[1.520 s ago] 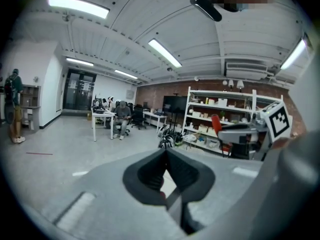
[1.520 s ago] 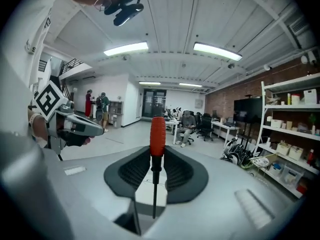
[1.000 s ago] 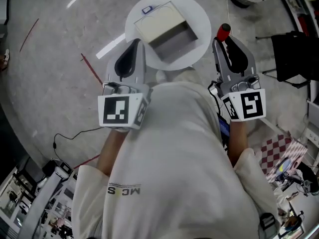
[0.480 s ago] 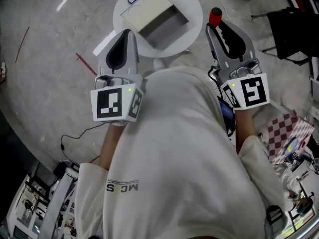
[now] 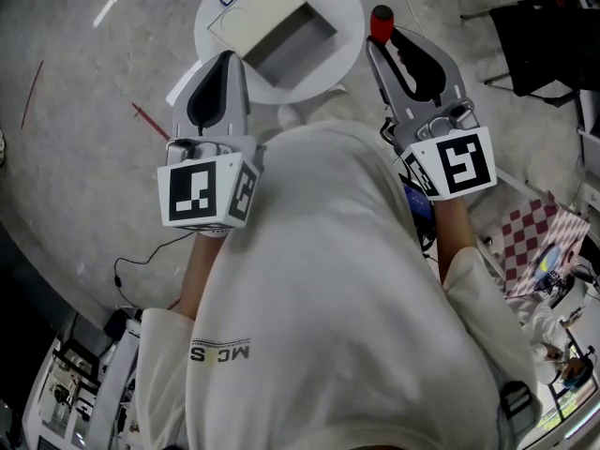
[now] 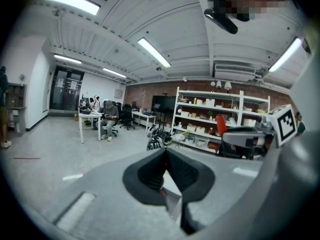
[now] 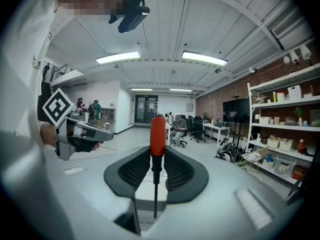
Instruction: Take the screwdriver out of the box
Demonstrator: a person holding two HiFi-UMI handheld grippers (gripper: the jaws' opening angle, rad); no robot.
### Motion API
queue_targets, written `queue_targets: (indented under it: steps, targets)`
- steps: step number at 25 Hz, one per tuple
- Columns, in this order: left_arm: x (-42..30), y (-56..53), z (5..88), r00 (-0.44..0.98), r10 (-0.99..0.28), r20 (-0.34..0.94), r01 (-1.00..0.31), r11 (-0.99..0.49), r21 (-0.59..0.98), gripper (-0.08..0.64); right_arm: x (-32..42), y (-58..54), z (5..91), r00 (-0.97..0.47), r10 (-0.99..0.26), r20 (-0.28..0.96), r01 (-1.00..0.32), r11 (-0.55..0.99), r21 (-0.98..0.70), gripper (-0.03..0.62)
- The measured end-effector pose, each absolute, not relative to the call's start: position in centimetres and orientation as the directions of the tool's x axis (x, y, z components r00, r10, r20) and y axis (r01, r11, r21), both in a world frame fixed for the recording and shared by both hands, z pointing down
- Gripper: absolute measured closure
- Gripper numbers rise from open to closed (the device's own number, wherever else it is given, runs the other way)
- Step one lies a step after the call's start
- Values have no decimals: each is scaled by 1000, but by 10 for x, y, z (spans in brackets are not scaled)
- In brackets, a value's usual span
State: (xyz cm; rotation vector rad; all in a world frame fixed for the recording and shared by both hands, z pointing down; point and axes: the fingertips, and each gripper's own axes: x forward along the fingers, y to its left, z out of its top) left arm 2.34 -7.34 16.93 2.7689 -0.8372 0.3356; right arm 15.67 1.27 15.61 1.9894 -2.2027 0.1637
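Two grippers reach forward on either side of the person's white-clad torso [image 5: 328, 279]. Each is tilted slightly nose-down toward the round white worktop [image 5: 349, 12].

Left gripper [image 5: 223, 59]: I see its tip over the worktop rim, at the lower-left corner of the open box [image 5: 255, 12]. Its fingers [image 6: 145, 176] are clenched tip to tip, with nothing between them.

Right gripper [image 5: 384, 40]: it is held to the right of the box, just off the worktop rim and above the floor [image 5: 84, 111]. Its fingers [image 7: 182, 171] are grasping the screwdriver [image 7: 157, 134]. The red handle projects past the fingertips, away from the person. The dark shaft runs back between the pads, along the gripper's axis. The screwdriver is outside the box, to its right and clear of its walls.

Room for moving: in the head view I see bare floor left of the box and below it. Bare worktop shows on the box's right and near sides, out to the rim. A black chair [image 5: 539, 36] stands well to the right of the box, beyond the right gripper.
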Motion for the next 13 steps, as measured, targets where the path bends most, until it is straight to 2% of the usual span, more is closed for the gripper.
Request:
queue_targets:
  steps: [13]
  targets:
    - [20, -67, 170, 816, -500, 290, -554, -820, 146, 560, 153, 19, 156, -88, -976, 200, -995, 96, 35, 505]
